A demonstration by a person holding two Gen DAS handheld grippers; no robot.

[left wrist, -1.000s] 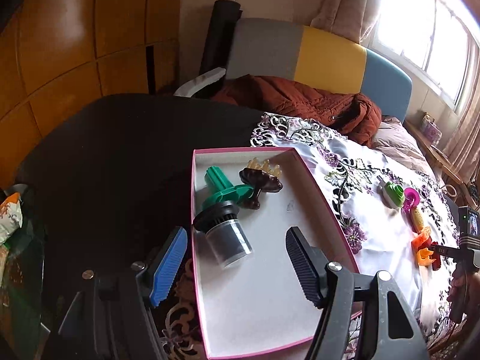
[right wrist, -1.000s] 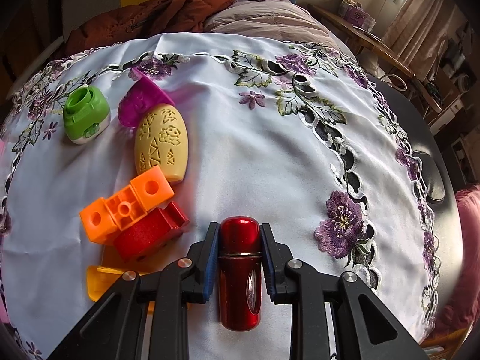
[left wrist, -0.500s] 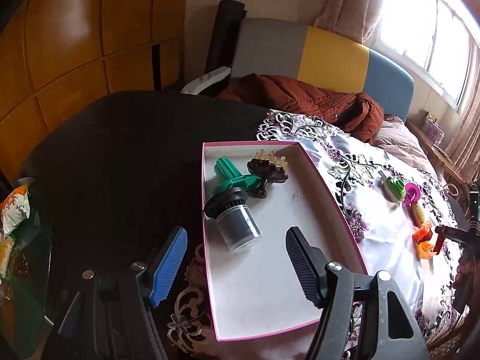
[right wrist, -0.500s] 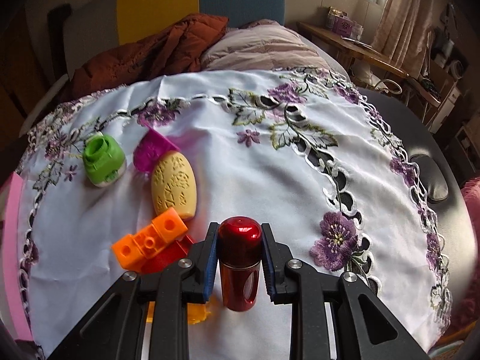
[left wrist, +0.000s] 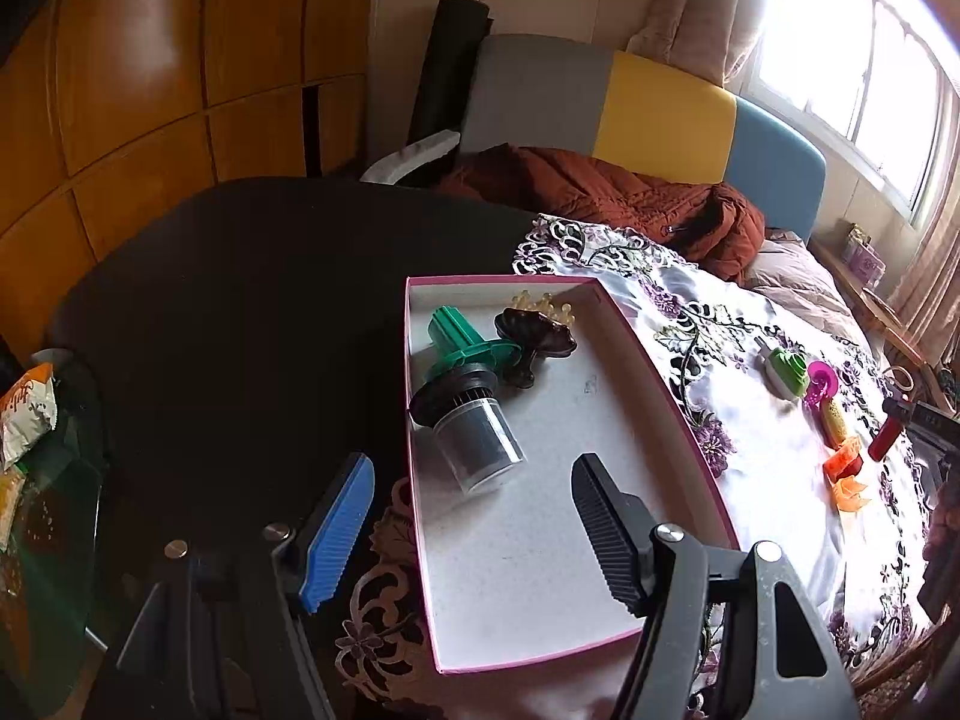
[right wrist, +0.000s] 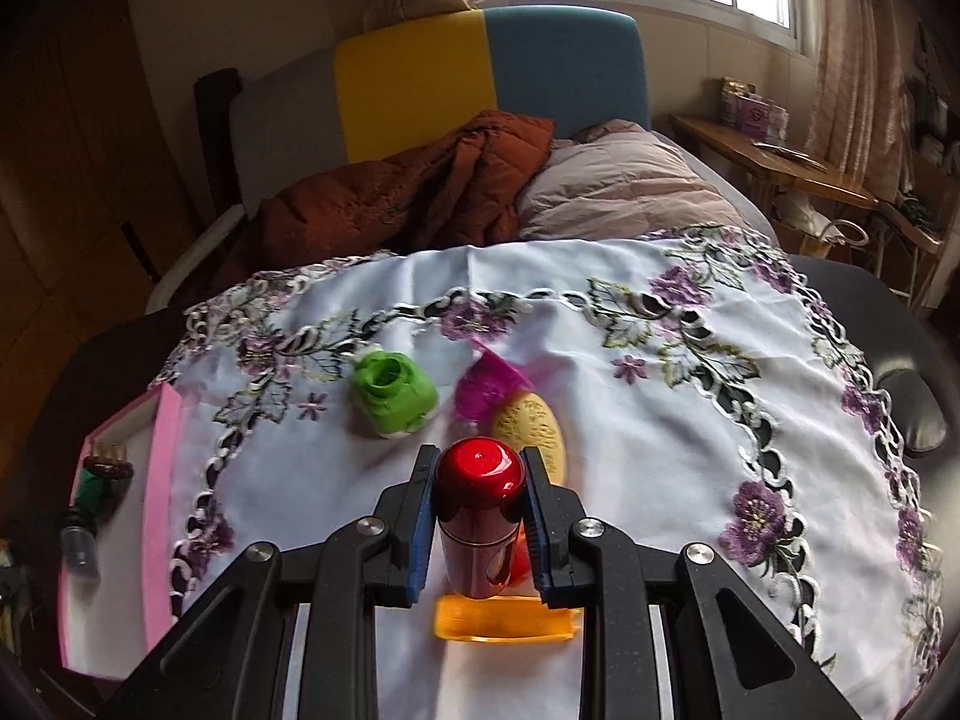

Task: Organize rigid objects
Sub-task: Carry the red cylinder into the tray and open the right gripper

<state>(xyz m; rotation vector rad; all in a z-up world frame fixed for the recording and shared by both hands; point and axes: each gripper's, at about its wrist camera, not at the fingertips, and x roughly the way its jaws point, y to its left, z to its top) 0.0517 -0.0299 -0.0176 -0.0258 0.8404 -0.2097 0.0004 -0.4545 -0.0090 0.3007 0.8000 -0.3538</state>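
My right gripper (right wrist: 479, 495) is shut on a glossy red cylinder (right wrist: 478, 516), held clear above the white embroidered cloth (right wrist: 630, 420). Beyond it lie a green piece (right wrist: 393, 394), a magenta piece (right wrist: 489, 387) and a yellow egg shape (right wrist: 531, 432); an orange piece (right wrist: 507, 624) shows below the jaws. My left gripper (left wrist: 471, 510) stands open over the pink-rimmed white box (left wrist: 672, 402), nothing between its fingers. In the box lie a green part (left wrist: 459, 339), a dark dish (left wrist: 534, 342) and a clear jar with a black cap (left wrist: 471, 429). The red cylinder (left wrist: 887, 435) also shows far right in the left wrist view.
The box sits at the seam of the cloth and the bare black tabletop (left wrist: 240, 300). A bed with a rust-coloured quilt (right wrist: 420, 192) and a grey, yellow and blue headboard (right wrist: 480, 72) lies behind the table. A glass side table (left wrist: 42, 480) with a snack bag stands at the left.
My right gripper has lifted the red cylinder off the cloth and tilted upward, so the bed and window came into view. The left gripper has stayed open over the box.
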